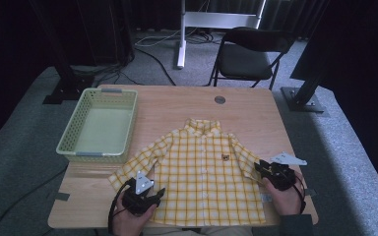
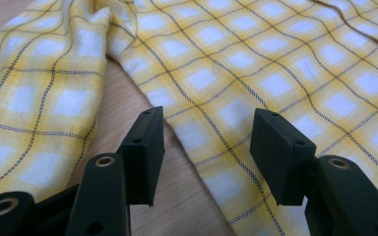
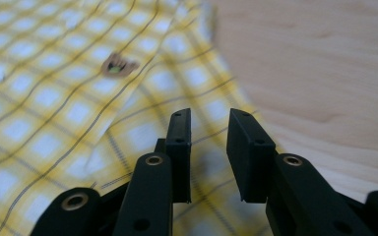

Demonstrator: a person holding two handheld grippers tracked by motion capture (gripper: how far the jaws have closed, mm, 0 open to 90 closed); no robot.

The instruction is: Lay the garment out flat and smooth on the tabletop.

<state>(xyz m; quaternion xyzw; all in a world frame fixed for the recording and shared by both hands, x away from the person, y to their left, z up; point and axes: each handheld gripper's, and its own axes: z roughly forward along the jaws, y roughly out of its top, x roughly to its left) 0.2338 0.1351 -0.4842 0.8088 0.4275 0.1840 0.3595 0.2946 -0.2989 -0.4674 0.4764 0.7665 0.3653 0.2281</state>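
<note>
Two hand-held grippers work the near edge of a yellow checked shirt (image 1: 204, 172) that lies flat on the counter (image 1: 177, 105), front side up with its buttons showing. The left hand-held gripper (image 1: 153, 195) sits at the shirt's lower left corner, just below the left sleeve (image 1: 138, 164). In the left gripper view its jaws stand spread, and the hem edge (image 2: 211, 162) runs between them without either pad pressing on it. That looks like a hand poised to take the hem, or one that steadies the corner while the other side is arranged.

The right hand-held gripper (image 1: 262, 169) is at the shirt's right sleeve. In the right gripper view its jaws are parted with a narrow gap, the sleeve cloth (image 3: 142, 132) lies beneath and behind them, and nothing is pinched. The sleeve seems to have been laid out rather than lifted, which fits a garment being smoothed flat, probably for folding.

Lengthwise the shirt runs away from the person: hem nearest, collar (image 1: 203, 125) farthest, pointing toward the counter's back edge. Both sleeves angle outward and down toward the near corners. A small badge (image 1: 225, 157) sits on the chest.

Farther off, at the back left of the counter and well apart from the shirt's body, stands an empty pale green basket (image 1: 78, 123), likely where the folded shirt belongs. Beyond the counter a dark folding chair (image 1: 248, 54) stands on the floor.
</note>
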